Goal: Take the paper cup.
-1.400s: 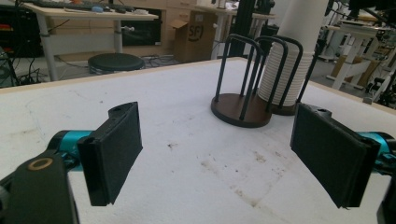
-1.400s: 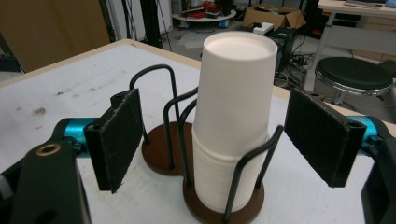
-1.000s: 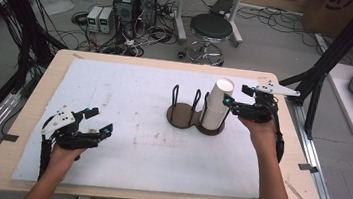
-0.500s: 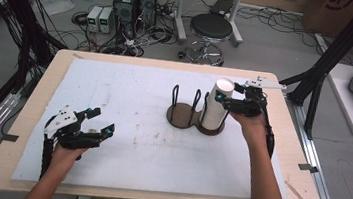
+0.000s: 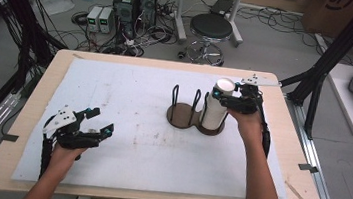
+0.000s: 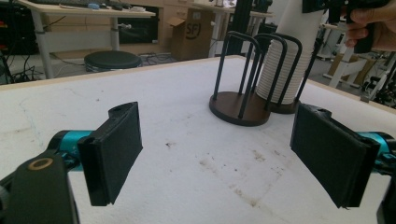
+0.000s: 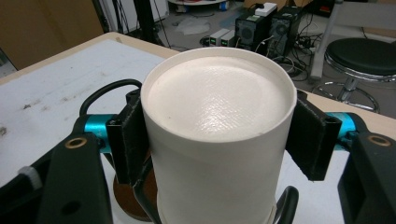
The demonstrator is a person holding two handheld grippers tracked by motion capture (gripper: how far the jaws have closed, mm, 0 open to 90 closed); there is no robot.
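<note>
The right gripper (image 5: 225,99), forearm reaching in from five o'clock, has just closed on the upright cup stack (image 5: 215,106) in the rack (image 5: 182,116), right of centre. The left gripper (image 5: 95,121) rests wide open.

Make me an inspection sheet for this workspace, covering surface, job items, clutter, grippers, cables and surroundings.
Surface: white mat on a wooden table, smudged with dark stains.
Job's things: stack of white cups upright in the right ring of a dark two-ring holder; left ring empty.
Clutter: nothing seen.
Grippers: right gripper has just closed on the top cup; left gripper open, empty, above the mat.
Cables: tangled on the floor behind the table.
Surroundings: computer towers, black stool.
</note>
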